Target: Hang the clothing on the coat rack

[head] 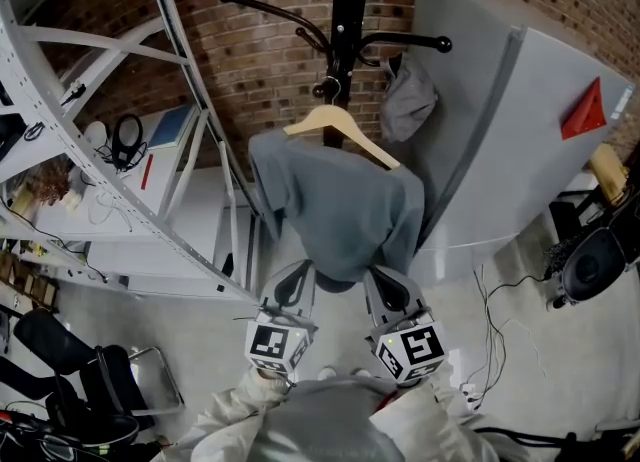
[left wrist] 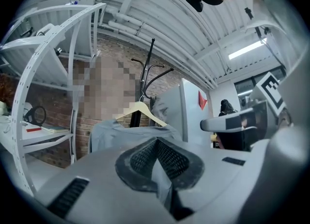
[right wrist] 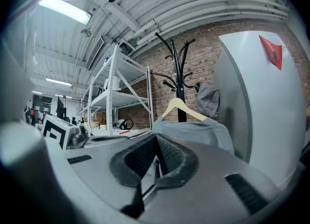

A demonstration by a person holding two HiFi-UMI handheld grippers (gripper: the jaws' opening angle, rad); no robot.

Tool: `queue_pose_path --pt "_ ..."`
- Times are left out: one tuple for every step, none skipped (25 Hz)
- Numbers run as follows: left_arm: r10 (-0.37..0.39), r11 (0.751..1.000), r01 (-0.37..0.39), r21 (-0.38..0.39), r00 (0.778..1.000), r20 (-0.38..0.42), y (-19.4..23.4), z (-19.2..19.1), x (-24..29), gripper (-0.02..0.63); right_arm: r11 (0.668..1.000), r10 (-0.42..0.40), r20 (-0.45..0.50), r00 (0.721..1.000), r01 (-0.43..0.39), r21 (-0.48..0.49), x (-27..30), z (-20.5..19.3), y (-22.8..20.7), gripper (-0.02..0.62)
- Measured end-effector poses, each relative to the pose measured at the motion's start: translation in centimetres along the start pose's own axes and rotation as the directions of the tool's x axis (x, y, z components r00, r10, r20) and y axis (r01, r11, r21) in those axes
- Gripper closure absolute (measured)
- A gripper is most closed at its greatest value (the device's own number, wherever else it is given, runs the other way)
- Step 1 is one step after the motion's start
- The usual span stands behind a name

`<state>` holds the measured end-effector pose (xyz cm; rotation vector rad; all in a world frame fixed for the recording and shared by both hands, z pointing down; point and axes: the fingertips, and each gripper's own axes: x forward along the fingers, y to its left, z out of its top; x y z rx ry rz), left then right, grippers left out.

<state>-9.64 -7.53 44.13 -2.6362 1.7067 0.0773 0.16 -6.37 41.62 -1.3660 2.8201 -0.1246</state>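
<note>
Brick-wall backdrop [head: 270, 60]; grey shirt [head: 340, 210] lengthwise down off hanger [head: 335, 122], hem in closed left hand-held gripper [head: 292, 285], right hand-held gripper [head: 392, 290] closed

Brick wall [head: 270, 60] upper centre, white shelving [head: 160, 250] left, grey cabinet [head: 530, 130] right, concrete floor [head: 545, 390] bottom, ceiling strip light [right wrist: 65, 10] lit.

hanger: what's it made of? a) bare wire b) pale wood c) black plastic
b: the hanger shows as pale wood above the grey shirt.
</note>
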Motion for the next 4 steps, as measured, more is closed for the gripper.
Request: queue_pose_path --pt "0.002 1.0 -0.002 0.0 1.0 -0.001 -0.03 0.0 0.22 0.598 1.0 0.003 -0.001 1.0 -0.003 -0.002 0.06 0.1 -0.21 0.572" --pt "0.004 1.0 -0.004 -0.001 1.0 -0.002 -0.09 0.01 0.47 0.598 1.0 0.005 -0.002 1.0 -0.005 -0.003 0.11 0.2 -0.44 0.571" --pt "0.005 1.0 -0.005 -0.002 1.0 -0.003 -0.15 0.03 0.72 0.598 1.0 0.007 -0.003 1.0 -0.007 -0.003 0.15 0.27 -0.68 0.571" --pt "0.007 1.0 -0.007 -0.003 1.0 -0.005 -0.23 0.05 0.97 0.598 1.0 0.009 -0.004 1.0 -0.009 -0.002 0.18 0.31 -0.92 0.571"
